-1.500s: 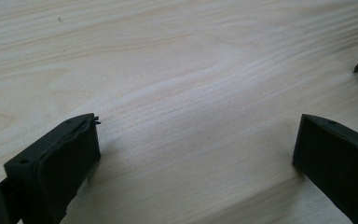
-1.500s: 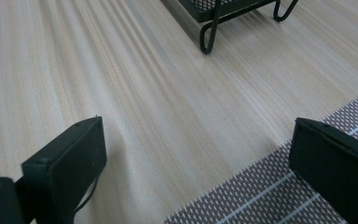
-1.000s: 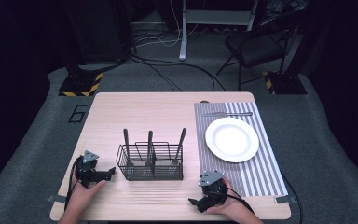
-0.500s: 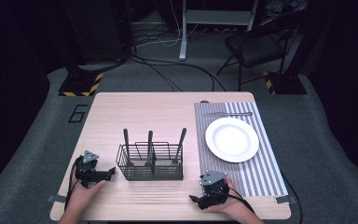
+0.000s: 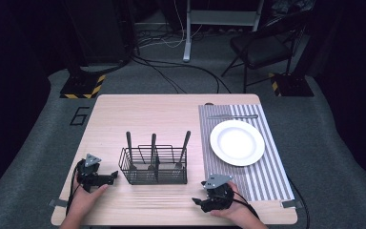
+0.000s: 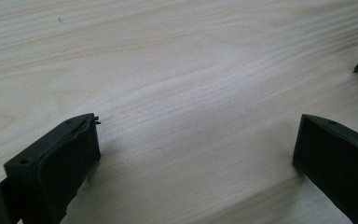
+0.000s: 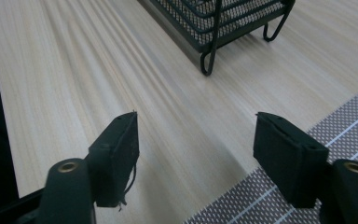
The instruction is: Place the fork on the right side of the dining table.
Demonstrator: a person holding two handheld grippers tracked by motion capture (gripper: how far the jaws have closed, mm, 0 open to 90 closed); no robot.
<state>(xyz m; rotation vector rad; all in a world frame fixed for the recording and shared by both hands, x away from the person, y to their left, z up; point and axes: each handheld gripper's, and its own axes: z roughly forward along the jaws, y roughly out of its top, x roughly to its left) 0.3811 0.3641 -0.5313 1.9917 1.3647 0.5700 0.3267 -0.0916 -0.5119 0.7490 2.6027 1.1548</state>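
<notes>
Right gripper (image 5: 201,203) jaws just narrowed, empty; wire caddy (image 5: 153,165) lies crosswise, handles upright.

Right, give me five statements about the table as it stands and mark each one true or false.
1. Three utensil handles stick up out of the wire mesh caddy. True.
2. The white plate sits on the bare wood. False: it sits on the striped placemat.
3. The left gripper has nothing between its jaws. True: in the left gripper view they stand apart over bare table.
4. A utensil lies on the placemat beyond the plate. True.
5. The right gripper is clamped on the caddy. False: its jaws have just been closing, but they stand apart with nothing between them, and the caddy is clear of them.
</notes>
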